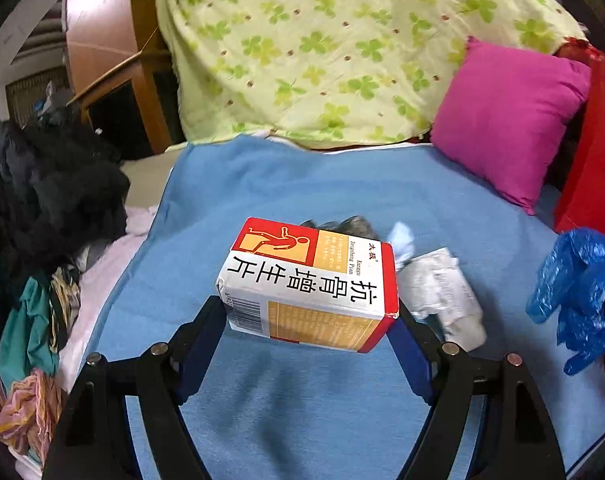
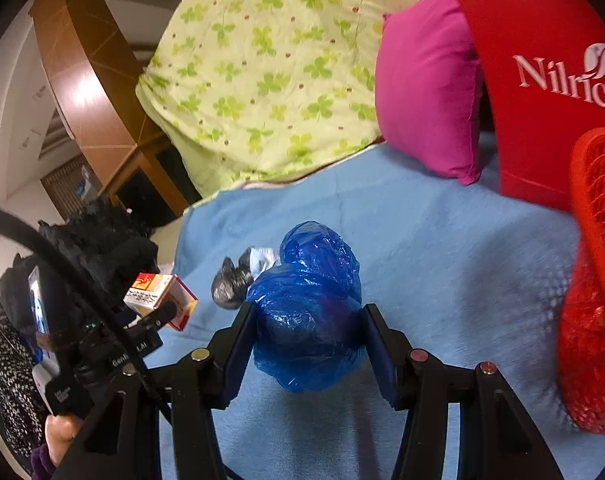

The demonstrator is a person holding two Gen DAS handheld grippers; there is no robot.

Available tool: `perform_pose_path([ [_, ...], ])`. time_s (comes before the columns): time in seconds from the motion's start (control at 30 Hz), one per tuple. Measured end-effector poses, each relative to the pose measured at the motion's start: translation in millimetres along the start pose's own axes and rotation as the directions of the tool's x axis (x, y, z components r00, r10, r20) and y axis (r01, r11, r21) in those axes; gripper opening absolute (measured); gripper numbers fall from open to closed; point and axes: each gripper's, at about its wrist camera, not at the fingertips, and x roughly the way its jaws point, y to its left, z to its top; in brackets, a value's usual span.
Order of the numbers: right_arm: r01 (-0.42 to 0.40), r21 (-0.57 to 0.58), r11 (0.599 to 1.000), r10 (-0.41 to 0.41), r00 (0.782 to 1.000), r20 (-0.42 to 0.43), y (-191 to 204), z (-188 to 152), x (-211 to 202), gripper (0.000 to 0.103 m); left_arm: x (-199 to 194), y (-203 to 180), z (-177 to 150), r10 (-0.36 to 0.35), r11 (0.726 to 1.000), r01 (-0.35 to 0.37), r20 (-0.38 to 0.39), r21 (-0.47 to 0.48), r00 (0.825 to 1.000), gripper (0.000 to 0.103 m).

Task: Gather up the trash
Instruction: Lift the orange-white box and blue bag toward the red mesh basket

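Note:
My left gripper (image 1: 310,316) is shut on a red, white and orange medicine box (image 1: 310,284) and holds it above the blue blanket (image 1: 262,208). Behind the box lie a crumpled white paper packet (image 1: 442,292), a small white scrap (image 1: 402,240) and a grey crumpled bag (image 1: 342,224). My right gripper (image 2: 308,328) is shut on a balled blue plastic bag (image 2: 306,308), also seen in the left wrist view (image 1: 578,292). The left gripper and the box (image 2: 158,292) show at the left of the right wrist view. The grey bag (image 2: 232,282) lies behind the blue bag.
A red mesh basket (image 2: 594,280) stands at the right edge, with a red paper bag (image 2: 542,80) behind it. A magenta pillow (image 1: 510,120) and a green clover quilt (image 1: 322,48) lie at the back. Dark clothes (image 1: 42,192) are piled at the left.

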Motion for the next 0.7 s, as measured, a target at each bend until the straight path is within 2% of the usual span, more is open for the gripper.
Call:
perform_pose_path([
  [0.4,-0.011,0.011,1.000,0.009,0.994,0.110,-11.5,9.8,-42.4,0.056,-42.9,-52.2,9.5,-0.047,0.996,0.042,0.064,0.080,0.997,0.081],
  [0.7,-0.011,-0.005,1.000,0.012,0.975,0.220,-18.0,15.2,-76.3,0.056,-64.7,-84.7,13.2,-0.091,0.991,0.081,0.088,0.110,0.992,0.081],
])
